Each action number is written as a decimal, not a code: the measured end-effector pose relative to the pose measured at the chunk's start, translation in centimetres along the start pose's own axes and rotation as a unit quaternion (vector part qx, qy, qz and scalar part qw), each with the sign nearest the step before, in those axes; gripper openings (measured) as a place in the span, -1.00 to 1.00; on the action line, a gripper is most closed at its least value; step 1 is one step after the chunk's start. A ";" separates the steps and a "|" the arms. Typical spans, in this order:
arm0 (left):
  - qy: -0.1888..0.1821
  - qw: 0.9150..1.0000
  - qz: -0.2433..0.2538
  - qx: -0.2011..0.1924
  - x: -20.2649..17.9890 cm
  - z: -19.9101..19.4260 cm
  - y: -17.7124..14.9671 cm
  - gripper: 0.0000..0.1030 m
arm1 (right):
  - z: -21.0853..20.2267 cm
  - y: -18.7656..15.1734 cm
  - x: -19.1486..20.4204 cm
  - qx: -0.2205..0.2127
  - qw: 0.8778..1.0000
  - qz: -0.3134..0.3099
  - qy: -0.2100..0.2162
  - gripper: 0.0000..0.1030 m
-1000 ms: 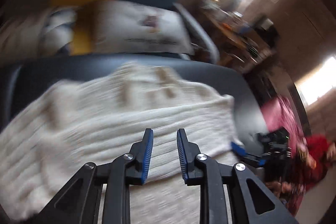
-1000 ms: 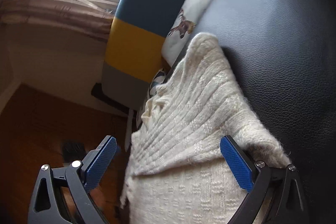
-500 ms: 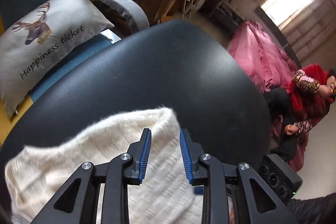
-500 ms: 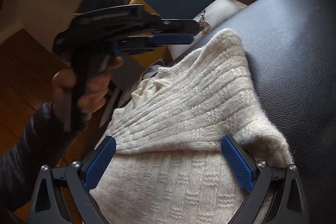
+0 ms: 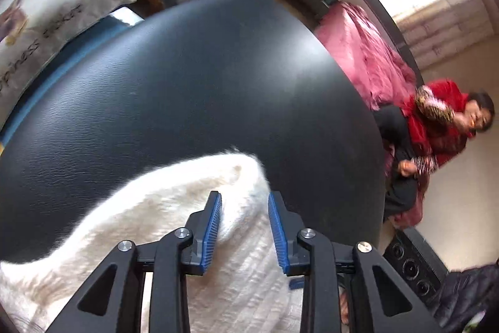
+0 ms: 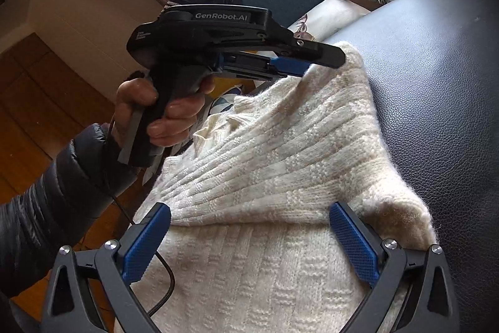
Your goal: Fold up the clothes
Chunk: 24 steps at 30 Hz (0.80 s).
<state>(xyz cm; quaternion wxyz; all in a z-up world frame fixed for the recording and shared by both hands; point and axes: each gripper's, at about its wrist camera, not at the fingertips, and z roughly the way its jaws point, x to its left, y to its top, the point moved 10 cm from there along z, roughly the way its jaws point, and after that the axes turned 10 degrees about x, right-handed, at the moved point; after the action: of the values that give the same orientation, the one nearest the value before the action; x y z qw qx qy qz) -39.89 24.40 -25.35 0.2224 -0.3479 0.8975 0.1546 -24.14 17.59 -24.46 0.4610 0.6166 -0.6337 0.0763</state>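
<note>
Swinging in since a second ago, the left gripper (image 6: 307, 64) now hovers at the far corner of the cream sweater (image 6: 274, 177), toward twelve o'clock; its jaws stand partly apart over the fluffy edge, gripping nothing. At six o'clock the right gripper (image 6: 249, 239) stays spread wide over the near fold, also empty. Both views show the sweater partly folded on the black seat (image 5: 193, 77). I judge the left is lining up to pinch that corner for another fold.
</note>
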 end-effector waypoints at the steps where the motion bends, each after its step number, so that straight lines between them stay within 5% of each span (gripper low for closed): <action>1: 0.017 1.000 0.011 -0.011 -0.1 -0.2 0.1 -0.73 | 0.0 0.0 0.0 0.000 1.000 -0.001 -0.001 1.00; 4: 0.100 0.994 0.026 -0.030 0.9 0.1 0.2 -0.85 | 0.5 0.0 0.0 0.000 1.000 -0.003 -0.009 1.00; 8: 0.219 0.974 0.032 -0.048 2.7 0.6 0.2 -0.99 | 0.7 -0.1 0.0 0.001 1.000 -0.007 -0.018 1.00; 14: 0.161 0.980 -0.031 -0.112 2.8 -2.7 -0.2 -0.84 | 0.8 -0.1 -0.1 0.002 1.000 -0.006 -0.018 1.00; 17: 0.102 0.982 -0.057 -0.150 2.6 -5.7 -1.4 -0.75 | 1.0 0.0 -0.1 0.003 1.000 -0.008 -0.021 1.00; 24: 0.067 0.995 -0.042 -0.064 2.5 -3.8 -1.8 -0.59 | 1.1 0.1 -0.2 0.004 1.000 -0.008 -0.023 1.00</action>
<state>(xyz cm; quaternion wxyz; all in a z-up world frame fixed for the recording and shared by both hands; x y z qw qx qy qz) -41.40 20.10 -23.60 0.1454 -0.4086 0.8831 0.1789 -24.81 17.00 -25.22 0.4449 0.6250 -0.6386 0.0609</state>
